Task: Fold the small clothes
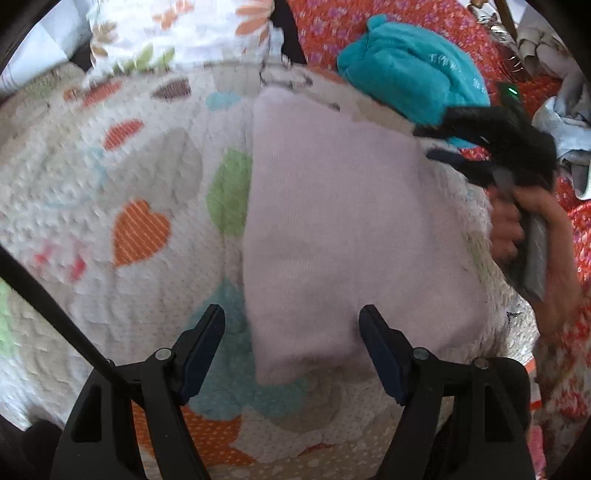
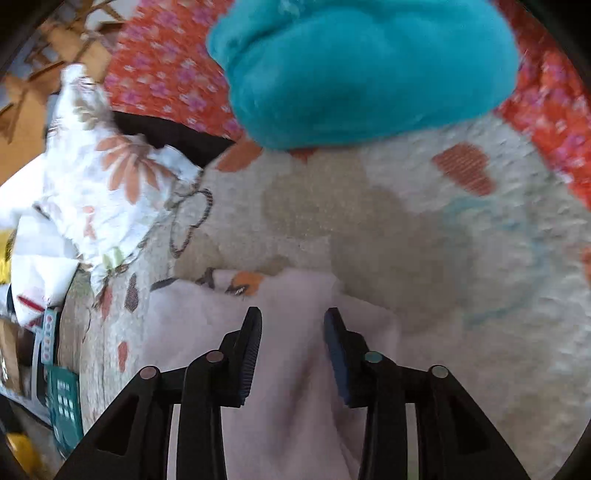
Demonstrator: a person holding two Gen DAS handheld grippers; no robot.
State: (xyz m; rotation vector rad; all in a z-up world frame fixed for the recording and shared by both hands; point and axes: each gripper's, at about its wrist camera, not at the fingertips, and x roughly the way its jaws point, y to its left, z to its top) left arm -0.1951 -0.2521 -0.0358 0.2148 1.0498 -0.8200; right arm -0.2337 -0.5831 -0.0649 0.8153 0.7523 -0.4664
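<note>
A pale pink garment (image 1: 351,221) lies folded flat on a white blanket (image 1: 110,166) printed with hearts. My left gripper (image 1: 291,317) is open just above the garment's near edge, and its pads touch nothing. My right gripper (image 1: 423,143) hovers at the garment's far right corner, held by a hand (image 1: 509,229). In the right wrist view the right gripper (image 2: 293,317) is open over a creased part of the pink garment (image 2: 288,387), with the cloth lying loose below its pads. A folded teal garment (image 2: 369,66) rests past it on the blanket (image 2: 461,258).
The same teal garment (image 1: 406,66) lies on a red flowered bedspread (image 1: 325,33). A white cloth with orange flowers (image 2: 110,177) is bunched at the blanket's edge. Grey-blue clothes (image 1: 561,125) are heaped at the far right. A teal box (image 2: 64,402) stands off the bed.
</note>
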